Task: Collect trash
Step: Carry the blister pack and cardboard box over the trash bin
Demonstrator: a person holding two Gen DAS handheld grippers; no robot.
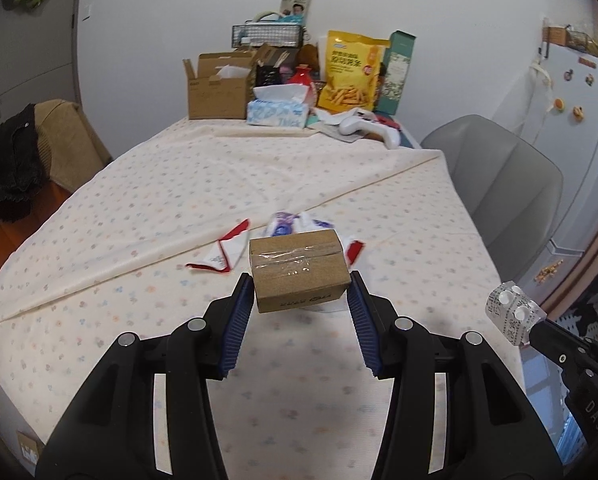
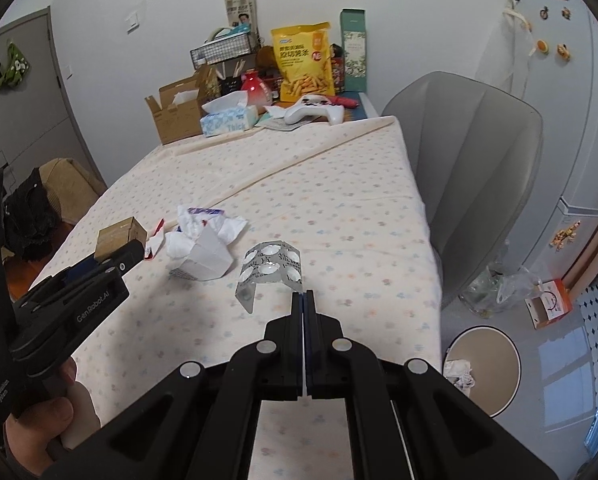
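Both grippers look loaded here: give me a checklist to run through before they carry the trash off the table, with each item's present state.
1. Left gripper clamped on the small cardboard box: ok, both blue pads meet its sides.
2. Box lifted off the tablecloth: ok, it hangs above the cloth.
3. Right gripper shut on the blister pack: ok, but it pinches only an edge, so the hold may be weak.
4. Trash bin reachable: ok, open on the floor to the right of the table.
5. Table cleared: not ok, crumpled tissue and the red-and-white wrapper remain.
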